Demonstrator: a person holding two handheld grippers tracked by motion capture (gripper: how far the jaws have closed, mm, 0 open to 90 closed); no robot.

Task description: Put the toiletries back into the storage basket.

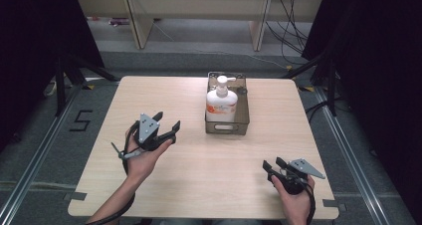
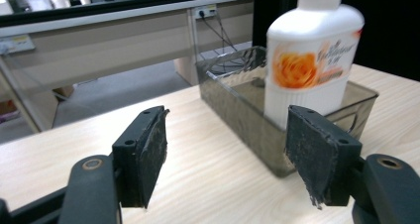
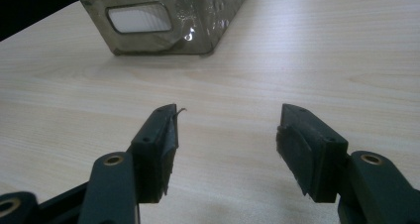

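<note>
Both of my grippers sit lowest in the high view, nearest the camera: my left gripper (image 1: 166, 130) at the lower left, jaws apart and empty, and my right gripper (image 1: 273, 168) at the lower right, jaws also spread with nothing between them.

Going by size, the wooden table (image 1: 164, 190) spans the middle of the frame. At its upper centre stands a smoky clear plastic bin (image 1: 242, 116), and inside that, at the end closer to me, a white pump bottle (image 1: 220, 104) stands upright with an orange flower on its label.

I judge the bottle moderately heavy if full, its plastic smooth and a little slippery, stiff enough to take a squeeze. The flat-sided body above the bin's rim looks the best place to grip; the pump head seems too small and may give under pressure. The bin is probably light and could slide or lift along with it.

My left hand (image 1: 142, 158) is turned palm up, its jaws aimed toward the bin. My right hand (image 1: 294, 197) rests low near the table's front edge, pointing up and left.
</note>
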